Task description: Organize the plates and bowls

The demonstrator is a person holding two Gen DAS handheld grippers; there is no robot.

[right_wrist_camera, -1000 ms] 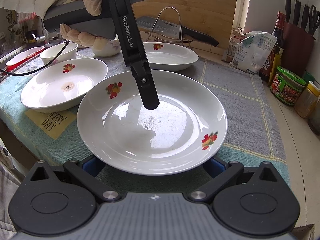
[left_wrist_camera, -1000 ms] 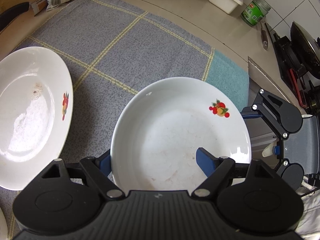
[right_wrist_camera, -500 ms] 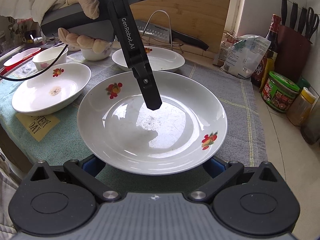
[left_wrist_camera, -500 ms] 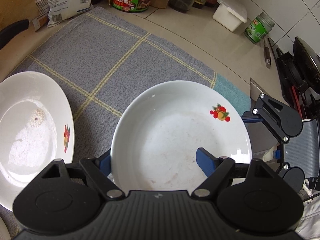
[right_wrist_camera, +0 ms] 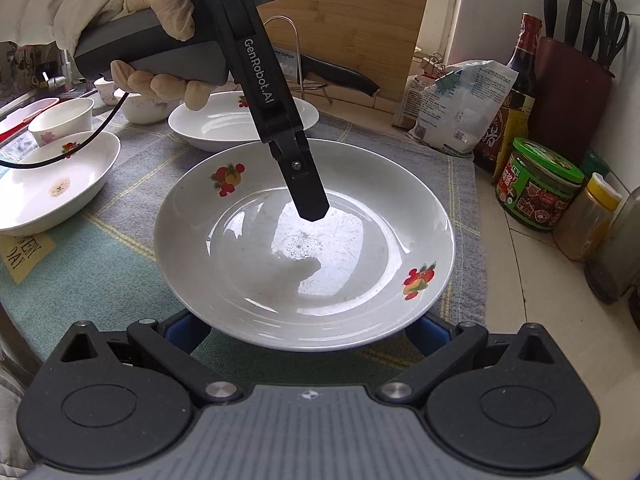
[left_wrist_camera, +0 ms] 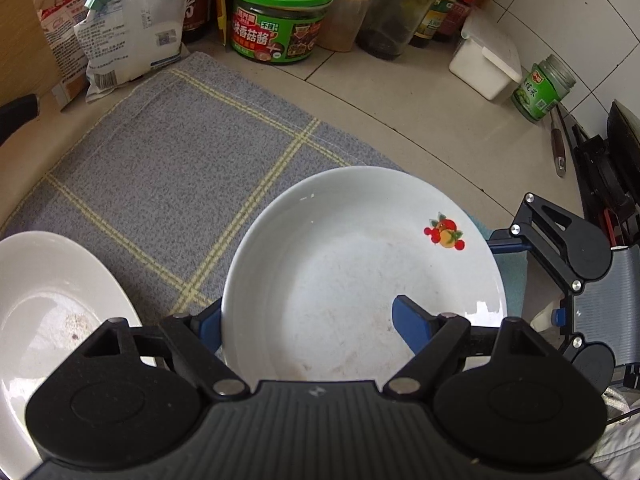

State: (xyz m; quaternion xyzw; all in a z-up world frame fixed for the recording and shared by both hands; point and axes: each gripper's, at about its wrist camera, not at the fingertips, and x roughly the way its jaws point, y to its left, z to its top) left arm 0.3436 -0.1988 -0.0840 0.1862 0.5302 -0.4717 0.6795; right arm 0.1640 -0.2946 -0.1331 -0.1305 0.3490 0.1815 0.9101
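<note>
A white plate (left_wrist_camera: pixel 340 272) with fruit decals hangs just above the grey checked cloth (left_wrist_camera: pixel 160 168). My left gripper (left_wrist_camera: pixel 306 314) is shut on its rim, one blue finger inside the plate and one outside. In the right wrist view that gripper (right_wrist_camera: pixel 314 208) reaches down into the same plate (right_wrist_camera: pixel 360 240), held by a gloved hand (right_wrist_camera: pixel 160 8). My right gripper (right_wrist_camera: pixel 306 328) has its jaws spread wide, with both fingers running under the plate's near rim. Its tips are hidden, so any pressure on the plate does not show. From the left wrist view it (left_wrist_camera: pixel 528 280) sits at the plate's right edge.
Two more decal plates (right_wrist_camera: pixel 224 124) (right_wrist_camera: pixel 52 184) and small bowls (right_wrist_camera: pixel 64 120) lie on the cloth to the left. Jars (right_wrist_camera: pixel 536 184), bottles, a bag and a knife block (right_wrist_camera: pixel 572 92) line the right wall. A cutting board (right_wrist_camera: pixel 360 20) leans at the back. A stove (left_wrist_camera: pixel 608 184) is beyond the counter's end.
Both grippers and the plate between them have moved together along the cloth toward the jars. The other plates have slid off to the left of both views.
</note>
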